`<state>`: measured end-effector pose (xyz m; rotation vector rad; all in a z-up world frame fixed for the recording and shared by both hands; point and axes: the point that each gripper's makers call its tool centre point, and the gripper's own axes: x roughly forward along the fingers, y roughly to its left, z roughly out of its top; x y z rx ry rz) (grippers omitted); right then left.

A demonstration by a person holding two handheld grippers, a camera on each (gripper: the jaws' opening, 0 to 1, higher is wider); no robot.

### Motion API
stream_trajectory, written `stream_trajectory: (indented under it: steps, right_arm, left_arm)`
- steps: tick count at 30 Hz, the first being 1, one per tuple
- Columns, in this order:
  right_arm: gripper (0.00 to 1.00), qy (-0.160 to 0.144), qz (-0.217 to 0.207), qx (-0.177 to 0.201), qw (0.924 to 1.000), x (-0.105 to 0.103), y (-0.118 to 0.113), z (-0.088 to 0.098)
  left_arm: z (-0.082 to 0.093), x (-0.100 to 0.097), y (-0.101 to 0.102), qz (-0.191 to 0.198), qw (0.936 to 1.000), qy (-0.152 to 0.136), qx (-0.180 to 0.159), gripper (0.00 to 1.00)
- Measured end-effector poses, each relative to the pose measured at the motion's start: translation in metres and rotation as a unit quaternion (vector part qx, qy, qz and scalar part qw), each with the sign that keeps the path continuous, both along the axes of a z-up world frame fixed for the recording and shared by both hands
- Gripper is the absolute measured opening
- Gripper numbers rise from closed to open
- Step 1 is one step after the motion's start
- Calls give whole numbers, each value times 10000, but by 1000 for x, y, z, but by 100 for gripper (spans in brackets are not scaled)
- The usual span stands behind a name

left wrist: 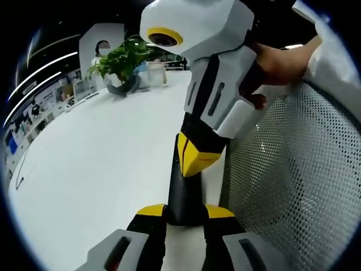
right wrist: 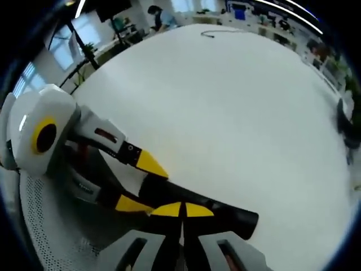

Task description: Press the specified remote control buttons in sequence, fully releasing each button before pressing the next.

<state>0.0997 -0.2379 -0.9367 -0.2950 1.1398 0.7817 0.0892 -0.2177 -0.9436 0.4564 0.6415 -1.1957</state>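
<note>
Remote control [left wrist: 185, 197]: one, black and long, lay on the white table [left wrist: 96, 169] at its near edge, beside a white mesh chair back [left wrist: 293, 186].
Left gripper [left wrist: 185, 213]: its two yellow-tipped jaws pinched the near end of the remote from both sides.
Right gripper [right wrist: 181, 210]: jaws pressed together, yellow tips meeting on top of the remote (whether a button lay beneath them could not be told).
Right gripper, from the left gripper view: reached in from above, its yellow tip down on the remote; a hand [left wrist: 276, 62] held its white body.
Left gripper, from the right gripper view: entered from the left, yellow jaws on either side of the remote.
Count: two grippers, one remote.
Farther back: one potted plant [left wrist: 121, 65] on the table.
</note>
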Motion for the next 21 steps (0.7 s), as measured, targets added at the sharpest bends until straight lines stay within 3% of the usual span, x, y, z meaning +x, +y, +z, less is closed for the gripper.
stream_trajectory:
  steps: [13,21]
  right_arm:
    - [0,-47,249,7,9997,-2,5,0]
    - [0,188,-193,273,9993,4,4,-1]
  left_arm:
    - [0,0,0,14,10000,3,-19,25]
    - [0,1,0,30,10000,12,-9,24]
